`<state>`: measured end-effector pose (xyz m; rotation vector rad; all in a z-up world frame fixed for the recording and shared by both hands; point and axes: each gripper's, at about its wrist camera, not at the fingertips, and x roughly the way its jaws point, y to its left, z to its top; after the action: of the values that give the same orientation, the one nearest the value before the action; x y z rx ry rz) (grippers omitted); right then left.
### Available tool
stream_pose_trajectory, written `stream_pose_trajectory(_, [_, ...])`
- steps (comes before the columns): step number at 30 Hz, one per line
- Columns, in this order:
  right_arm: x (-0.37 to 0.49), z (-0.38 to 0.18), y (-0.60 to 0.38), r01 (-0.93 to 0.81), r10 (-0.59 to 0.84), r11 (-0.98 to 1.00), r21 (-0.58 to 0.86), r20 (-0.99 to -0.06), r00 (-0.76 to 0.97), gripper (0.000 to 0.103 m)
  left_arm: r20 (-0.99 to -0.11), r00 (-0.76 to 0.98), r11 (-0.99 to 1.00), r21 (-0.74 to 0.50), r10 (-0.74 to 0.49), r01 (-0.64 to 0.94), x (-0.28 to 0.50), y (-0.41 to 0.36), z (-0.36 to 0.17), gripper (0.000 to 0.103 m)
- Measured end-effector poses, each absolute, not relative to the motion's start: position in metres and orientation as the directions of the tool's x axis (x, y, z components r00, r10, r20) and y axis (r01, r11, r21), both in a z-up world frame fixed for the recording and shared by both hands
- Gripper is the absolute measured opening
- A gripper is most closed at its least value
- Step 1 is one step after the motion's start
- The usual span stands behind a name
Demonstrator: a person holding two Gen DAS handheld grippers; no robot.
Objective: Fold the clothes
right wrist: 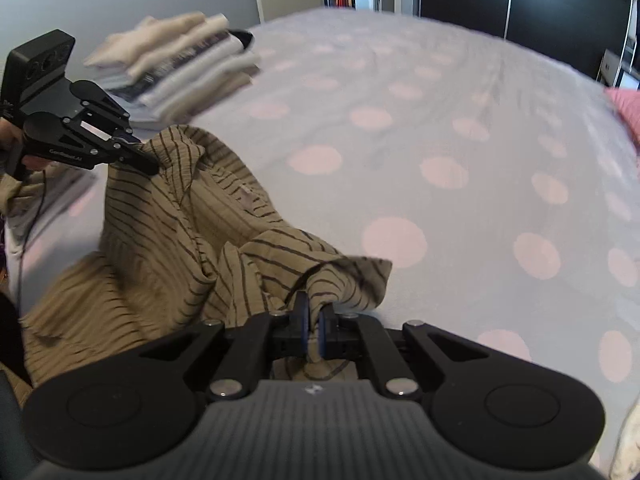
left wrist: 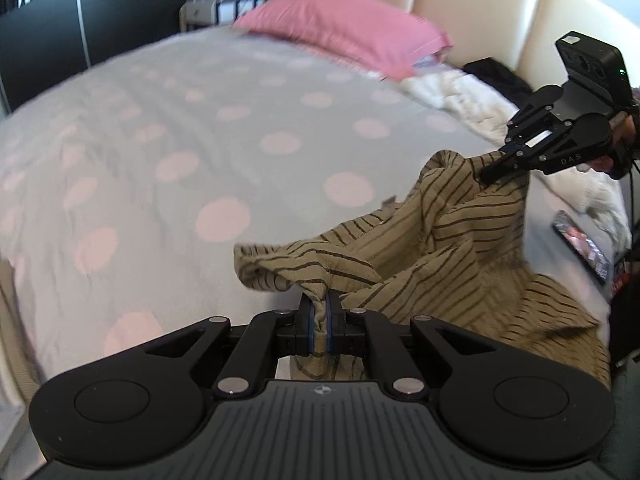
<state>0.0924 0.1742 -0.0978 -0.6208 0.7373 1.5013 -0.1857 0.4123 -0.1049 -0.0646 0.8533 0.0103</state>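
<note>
Both grippers, left gripper (left wrist: 320, 312) and right gripper (right wrist: 315, 320), angle downward, each clenched on the striped garment (left wrist: 460, 240), seemingly lifted off the bed (left wrist: 200, 140).

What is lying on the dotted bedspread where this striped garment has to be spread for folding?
Nothing visible. Both tongs, left and right, grip the striped garment, and the dotted bedspread ahead is bare. The folded stack and pink pillow sit off at the edges.
</note>
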Motion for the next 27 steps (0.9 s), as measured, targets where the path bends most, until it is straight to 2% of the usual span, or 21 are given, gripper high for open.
stream_pose_trajectory(6, [0.049, -0.060, 0.108, -0.997, 0.713, -0.028, 0.074, -0.698, -0.072, 0.005, -0.703, 0.711, 1.000, -0.002, -0.022, 0.030, -0.240, 0.367, -0.072, 0.003])
stream_pose_trajectory(13, [-0.003, -0.064, 0.042, -0.997, 0.725, -0.051, 0.063, -0.684, -0.080, 0.005, -0.711, 0.701, 0.997, 0.012, -0.043, 0.073, -0.292, 0.316, -0.090, 0.003])
stream_pose_trajectory(25, [-0.055, -0.152, 0.028, -0.990, 0.539, -0.104, 0.097, -0.831, -0.138, 0.006, -0.829, 0.553, 0.996, -0.043, -0.082, 0.082, -0.318, 0.274, -0.165, 0.004])
stream_pose_trajectory(27, [-0.057, -0.157, 0.027, -0.990, 0.524, -0.099, 0.100, -0.841, -0.137, 0.011, -0.836, 0.543, 0.997, -0.048, -0.077, 0.068, -0.318, 0.273, -0.168, 0.005])
